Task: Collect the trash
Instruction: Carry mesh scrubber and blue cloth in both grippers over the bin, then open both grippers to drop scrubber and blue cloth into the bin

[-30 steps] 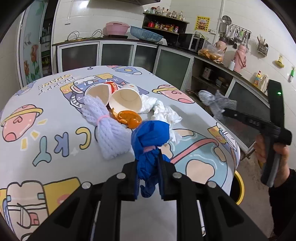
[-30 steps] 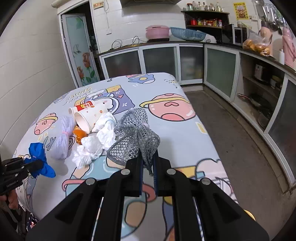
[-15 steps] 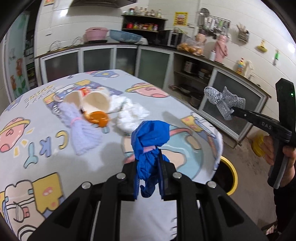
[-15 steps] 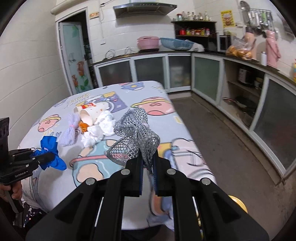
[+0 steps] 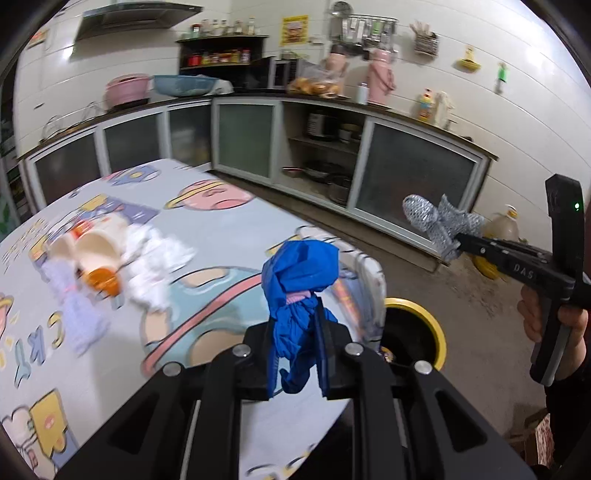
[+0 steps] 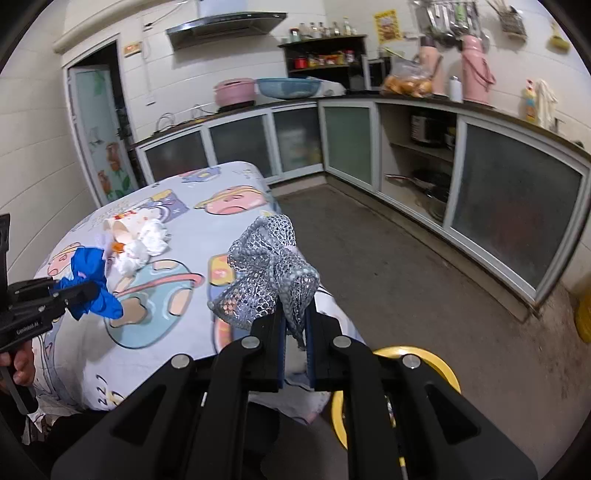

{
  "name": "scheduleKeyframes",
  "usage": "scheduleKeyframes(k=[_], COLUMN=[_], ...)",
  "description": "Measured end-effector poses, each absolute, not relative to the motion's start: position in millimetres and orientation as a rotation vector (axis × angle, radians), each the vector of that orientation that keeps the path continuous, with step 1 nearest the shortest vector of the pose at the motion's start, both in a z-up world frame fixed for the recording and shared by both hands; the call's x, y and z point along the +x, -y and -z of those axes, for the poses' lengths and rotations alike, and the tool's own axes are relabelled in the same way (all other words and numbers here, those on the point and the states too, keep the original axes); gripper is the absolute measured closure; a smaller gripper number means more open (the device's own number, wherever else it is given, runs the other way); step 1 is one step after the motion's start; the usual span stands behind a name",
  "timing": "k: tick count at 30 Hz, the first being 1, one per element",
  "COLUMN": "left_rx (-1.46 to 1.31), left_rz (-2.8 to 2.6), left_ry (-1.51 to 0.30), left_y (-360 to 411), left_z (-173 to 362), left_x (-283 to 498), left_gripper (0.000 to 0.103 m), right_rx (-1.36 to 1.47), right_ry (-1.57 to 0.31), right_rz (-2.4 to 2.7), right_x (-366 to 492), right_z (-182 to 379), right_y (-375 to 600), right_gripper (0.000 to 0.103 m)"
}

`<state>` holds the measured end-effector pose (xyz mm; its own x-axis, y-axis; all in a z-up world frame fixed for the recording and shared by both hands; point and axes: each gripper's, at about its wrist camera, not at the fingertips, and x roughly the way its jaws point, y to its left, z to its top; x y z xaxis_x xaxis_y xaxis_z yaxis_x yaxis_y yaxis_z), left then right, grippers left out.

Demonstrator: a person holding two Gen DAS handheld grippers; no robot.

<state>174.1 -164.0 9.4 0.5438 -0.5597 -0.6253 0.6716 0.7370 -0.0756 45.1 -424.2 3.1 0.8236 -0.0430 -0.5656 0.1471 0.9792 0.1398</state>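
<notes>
The left gripper (image 5: pixel 297 332) is pinching a crumpled blue plastic wad (image 5: pixel 301 275), and the right gripper (image 6: pixel 294 326) is clamping a grey foam net (image 6: pixel 267 275). Just below and beyond both is sitting a round yellow-rimmed bin (image 5: pixel 430 325). Further off on the cartoon-print tablecloth (image 6: pixel 192 229), paper cups (image 5: pixel 96 251), white tissue (image 5: pixel 155 266) and a lilac net (image 5: pixel 79 314) are waiting, so collecting looks partly done.

A home kitchen: range hood (image 6: pixel 225 23), counter cabinets (image 6: pixel 347 144), spice shelf (image 5: pixel 221 55)
</notes>
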Motion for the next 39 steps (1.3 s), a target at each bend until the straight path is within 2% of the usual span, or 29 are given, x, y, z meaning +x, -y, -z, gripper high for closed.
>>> scheduleKeyframes(k=[11,23,34,35,37,39], left_rx=[0.258,0.371,0.415,0.422,0.415,0.376], left_rz=[0.922,1.068,1.095,1.086,1.070,1.054], left_ry=[-0.698,-0.793,-0.867,-0.871,-0.887,-0.903], left_y=[265.6,378.1,445.3,449.2,452.5,452.7], left_z=[0.9,54.2,102.2,105.4,107.6,108.1], left_x=[161.7,152.5,158.8,159.5,162.2,166.6], left_gripper=[0.088,0.088,0.088,0.087,0.075,0.054], right_rx=[0.258,0.387,0.437,0.442,0.461,0.486], right_ry=[-0.643,-0.764,-0.892,-0.899,-0.929,-0.951], right_rz=[0.283,0.395,0.449,0.452,0.469,0.463], right_x=[1.9,-10.3,11.6,13.4,19.4,22.6], right_z=[33.7,112.4,167.1,170.8,182.0,192.2], right_y=[489.4,544.0,575.2,577.8,584.6,592.6], right_gripper=[0.095,0.095,0.094,0.094,0.093,0.084])
